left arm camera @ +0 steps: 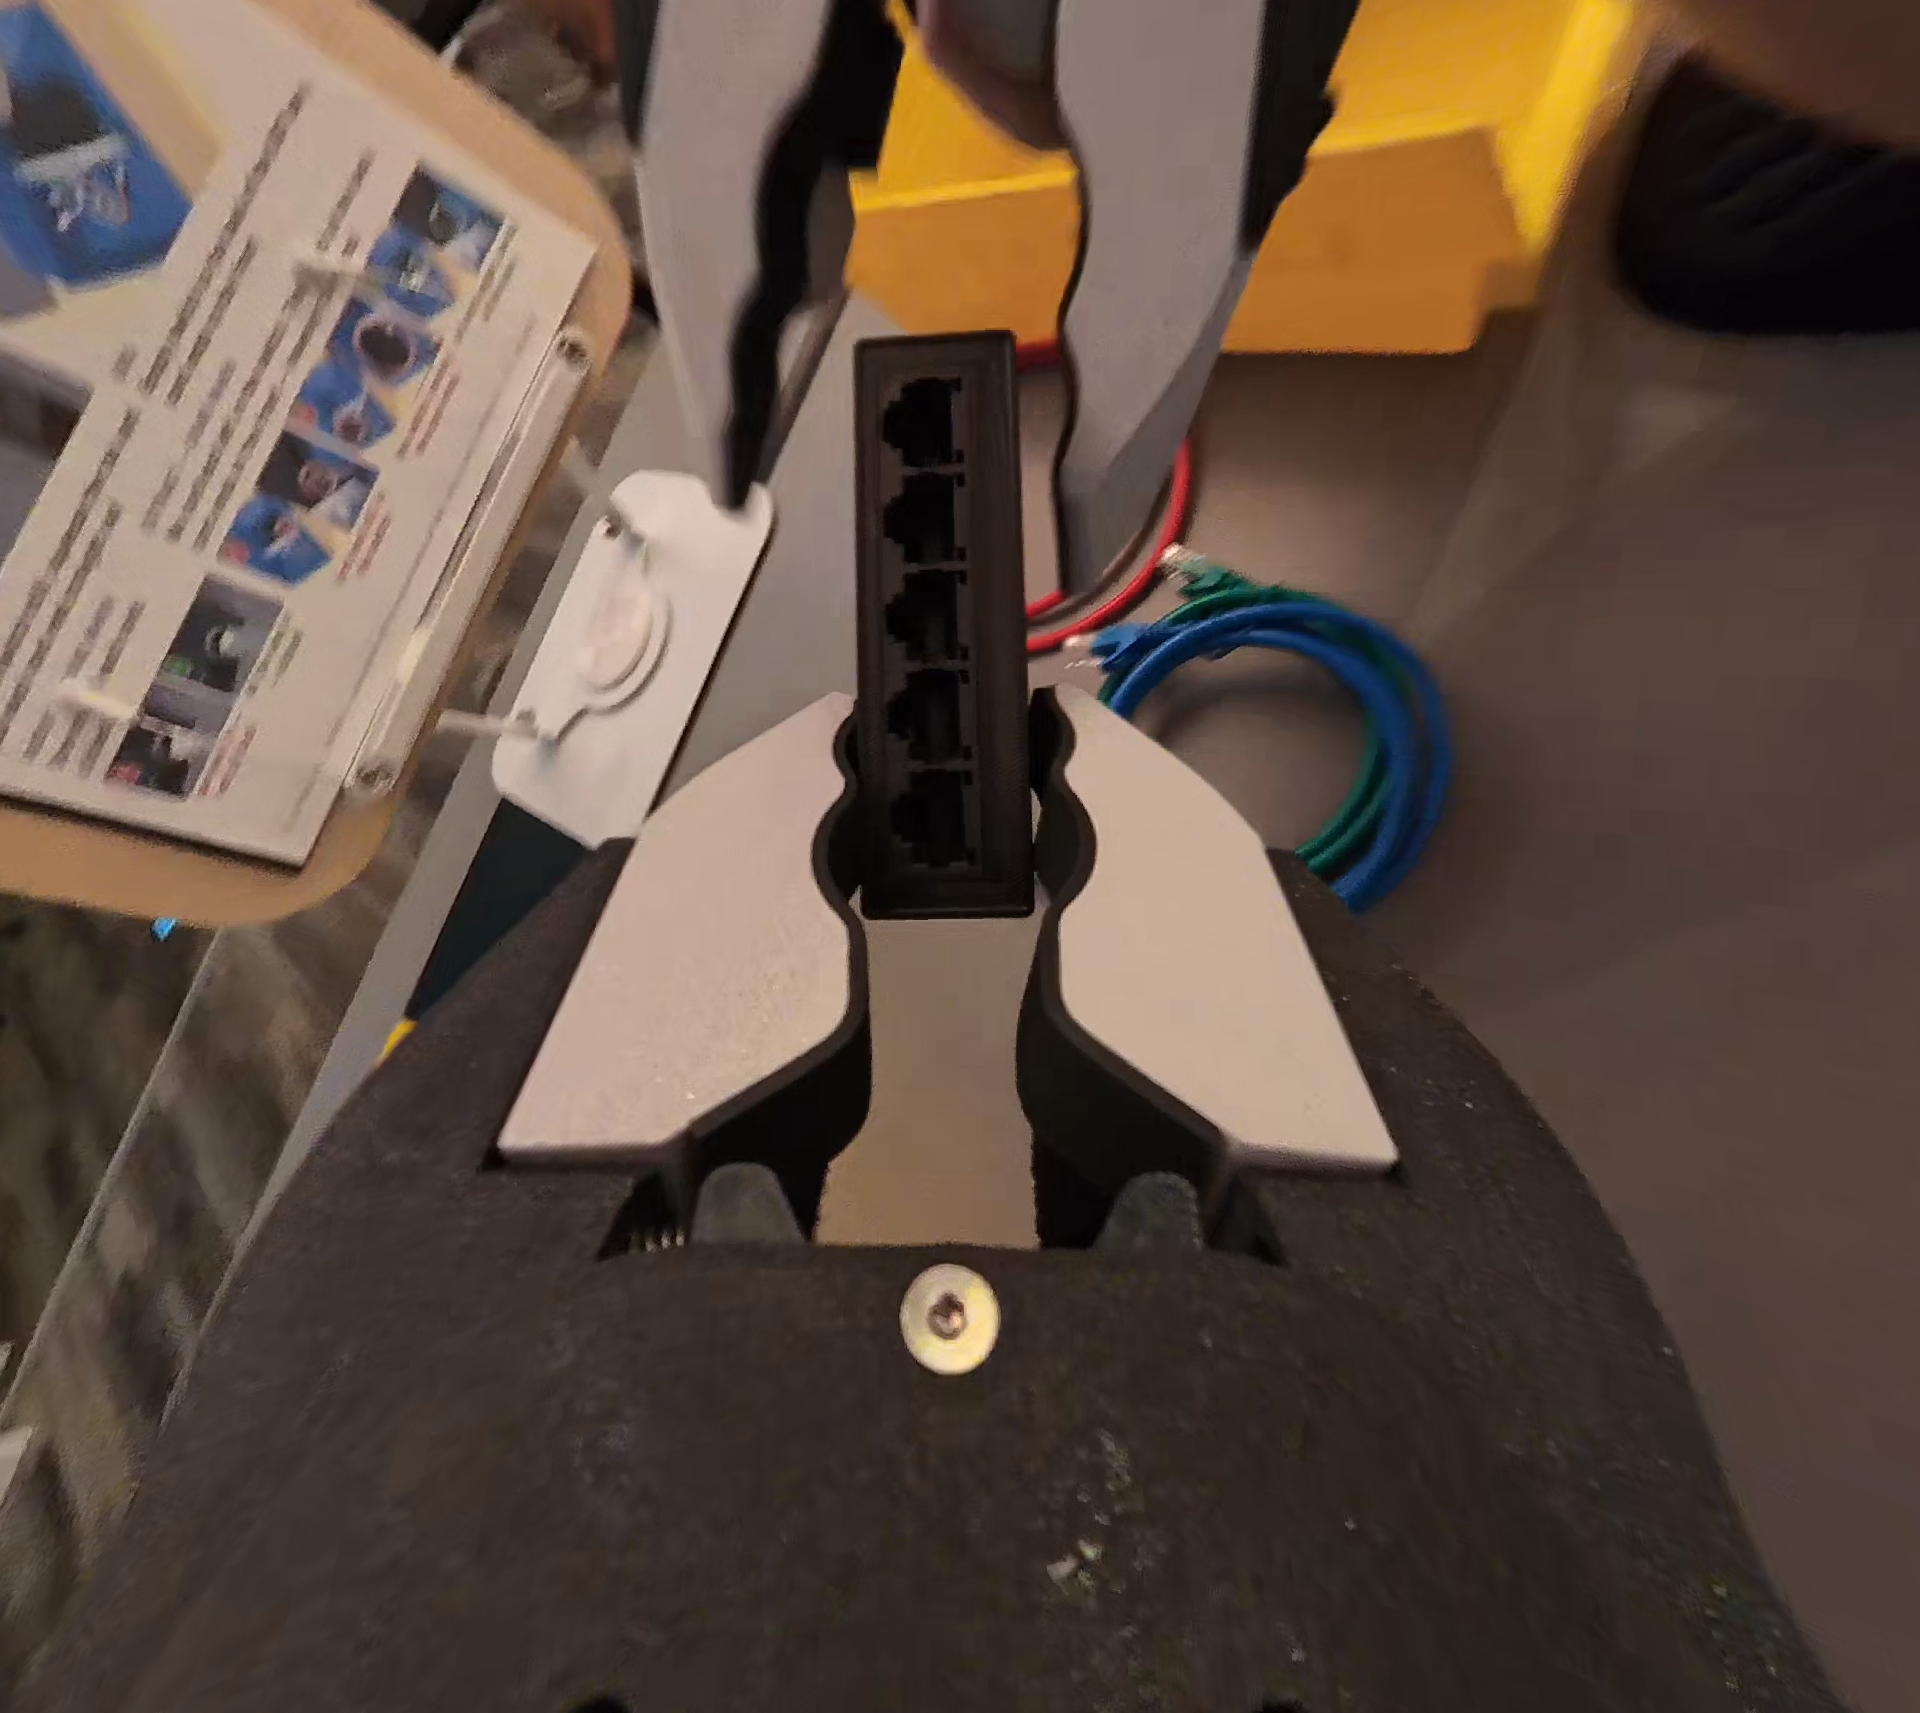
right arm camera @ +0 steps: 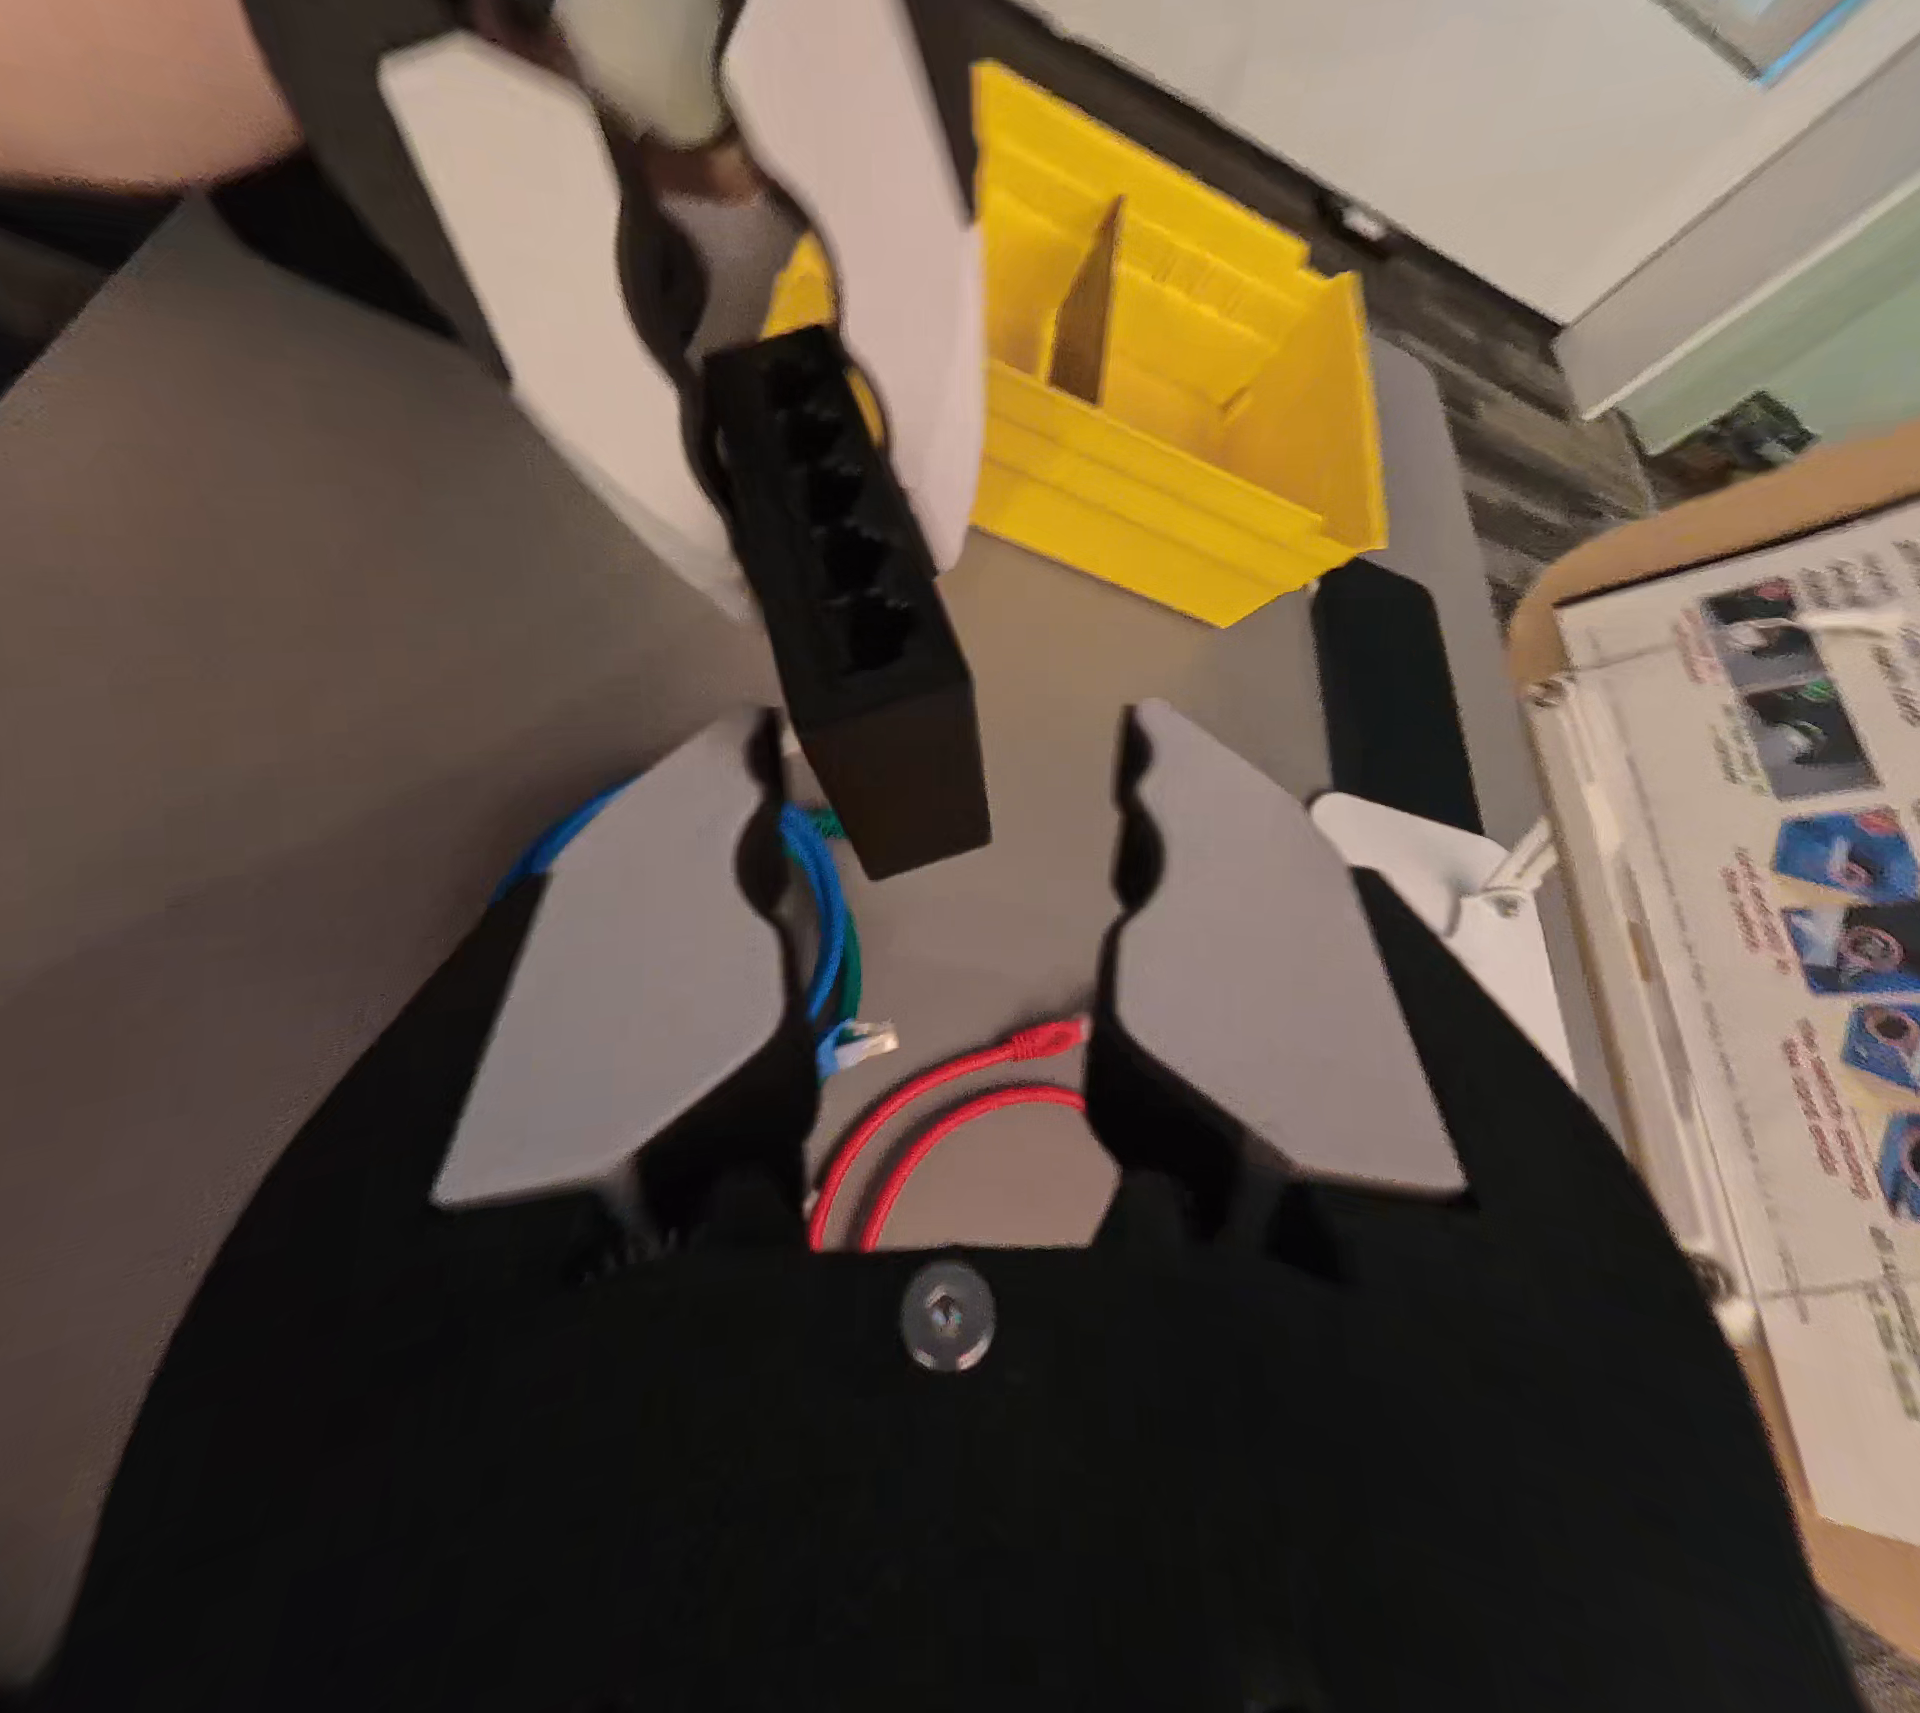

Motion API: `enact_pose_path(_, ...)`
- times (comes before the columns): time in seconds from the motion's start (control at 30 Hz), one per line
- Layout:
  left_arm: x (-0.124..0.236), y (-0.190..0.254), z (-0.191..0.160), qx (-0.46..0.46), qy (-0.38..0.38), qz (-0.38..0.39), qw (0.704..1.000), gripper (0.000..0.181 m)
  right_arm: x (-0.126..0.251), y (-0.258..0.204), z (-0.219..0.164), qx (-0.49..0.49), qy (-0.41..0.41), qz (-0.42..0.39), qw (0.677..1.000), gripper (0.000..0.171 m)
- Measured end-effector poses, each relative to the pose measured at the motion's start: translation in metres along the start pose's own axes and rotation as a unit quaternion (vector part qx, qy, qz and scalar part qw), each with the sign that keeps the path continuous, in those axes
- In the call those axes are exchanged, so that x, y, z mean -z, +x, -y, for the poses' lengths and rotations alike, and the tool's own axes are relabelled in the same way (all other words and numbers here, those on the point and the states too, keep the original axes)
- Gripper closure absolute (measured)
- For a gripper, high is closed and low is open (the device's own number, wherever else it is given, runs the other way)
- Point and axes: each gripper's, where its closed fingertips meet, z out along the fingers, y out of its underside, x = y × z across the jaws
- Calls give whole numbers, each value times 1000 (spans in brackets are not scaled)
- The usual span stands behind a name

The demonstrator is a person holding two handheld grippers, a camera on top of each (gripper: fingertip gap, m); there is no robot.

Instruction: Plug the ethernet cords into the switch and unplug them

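Left wrist view: the left tongs (left arm camera: 943,713) pinch the near end of a black switch (left arm camera: 943,624), held above the grey tabletop (left arm camera: 1662,728) with its row of five empty ports facing the camera; no brand shows on it; the right tongs (left arm camera: 914,479) hang opposite, spread wide, astride its far end; blue (left arm camera: 1392,728), green (left arm camera: 1262,595) and red (left arm camera: 1143,593) cords lie coiled on the tabletop to the right, all unplugged; a yellow bin (left arm camera: 1351,229) stands behind; a printed sheet (left arm camera: 260,468) of photos and text, too blurred to make out, sits at left.

Right wrist view: the right tongs (right arm camera: 951,733) are spread, empty; the switch (right arm camera: 862,614) tilts between them and the left tongs (right arm camera: 821,468) gripping its far end; the red cord (right arm camera: 935,1102), blue cord (right arm camera: 821,915) and green cord (right arm camera: 850,957) lie below; bin (right arm camera: 1195,437) beyond; sheet (right arm camera: 1766,936) at right.
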Motion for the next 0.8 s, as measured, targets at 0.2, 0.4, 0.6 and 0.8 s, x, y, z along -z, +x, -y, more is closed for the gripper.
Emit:
enact_pose_path(0.2, 37, -3, 52, -32, 180, -1, 983, 137, 9, -21, 26, 84, 37, 14, 996, 142)
enact_pose_path(0.4, 64, -19, 75, -38, 305, 44, 951, 127, 37, -18, 64, 99, 149, -19, 984, 143)
enact_pose_path(0.6, 43, -24, 67, -32, 291, 21, 956, 102, 41, -11, 67, 111, 174, -46, 977, 142)
enact_pose_path(0.8, 41, -14, 72, -47, 364, 3, 930, 148, 37, -11, 62, 110, 199, -28, 973, 143)
